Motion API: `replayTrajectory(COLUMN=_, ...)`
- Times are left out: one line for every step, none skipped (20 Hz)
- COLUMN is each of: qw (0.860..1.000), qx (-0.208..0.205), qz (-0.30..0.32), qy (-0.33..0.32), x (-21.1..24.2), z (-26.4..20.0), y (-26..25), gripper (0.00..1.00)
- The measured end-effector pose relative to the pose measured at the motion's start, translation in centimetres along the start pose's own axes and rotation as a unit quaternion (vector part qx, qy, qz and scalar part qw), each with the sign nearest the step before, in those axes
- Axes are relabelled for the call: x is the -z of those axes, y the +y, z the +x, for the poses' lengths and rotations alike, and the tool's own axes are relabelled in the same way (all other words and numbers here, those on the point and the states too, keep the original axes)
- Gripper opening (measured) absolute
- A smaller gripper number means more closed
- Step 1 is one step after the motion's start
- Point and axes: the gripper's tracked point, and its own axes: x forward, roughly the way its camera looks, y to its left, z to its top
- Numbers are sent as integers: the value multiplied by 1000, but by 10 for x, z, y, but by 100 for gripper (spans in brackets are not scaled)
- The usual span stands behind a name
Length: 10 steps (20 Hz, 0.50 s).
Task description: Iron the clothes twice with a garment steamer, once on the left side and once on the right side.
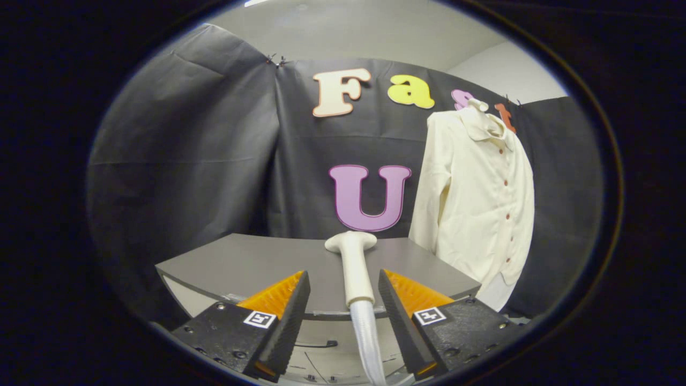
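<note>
The garment steamer [355, 268] is lying on the desk [241, 262], its handle reaching back between the parted fingers [289, 311] without touching them, its hose [370, 338] trailing off the near edge. The shirt [477, 203] is hanging beyond the desk's right end, against the booth wall.

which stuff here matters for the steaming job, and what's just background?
For the job:
- steamer lying on the table, handle between the open gripper fingers, not gripped
- shirt hanging beyond the table

Background:
- table
- black cloth wall
</note>
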Motion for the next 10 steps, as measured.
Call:
replayTrajectory(qw=1000, qx=1, qz=5, qy=10, x=6, z=9, y=-1, gripper=79)
replayTrajectory(qw=1000, qx=3, qz=10, qy=20, x=10, z=18, y=-3, gripper=79)
replayTrajectory(qw=1000, qx=3, qz=13, qy=27, x=14, z=25, y=-4, gripper=78)
replayTrajectory(qw=999, qx=5, qz=13, qy=39, x=17, z=33, y=-5, gripper=78)
replayTrajectory(qw=999, qx=7, qz=13, qy=49, x=21, z=39, y=-4, gripper=76)
replayTrajectory(qw=998, qx=9, qz=12, qy=60, x=24, z=46, y=-6, gripper=74)
replayTrajectory(qw=997, qx=12, qz=9, qy=74, x=29, z=52, y=-7, gripper=72)
replayTrajectory(qw=996, qx=12, qz=7, qy=83, x=33, z=56, y=-8, gripper=69)
replayTrajectory(qw=996, qx=12, qz=6, qy=89, x=35, z=60, y=-7, gripper=68)
replayTrajectory(qw=996, qx=17, qz=4, qy=92, x=36, z=64, y=-9, gripper=67)
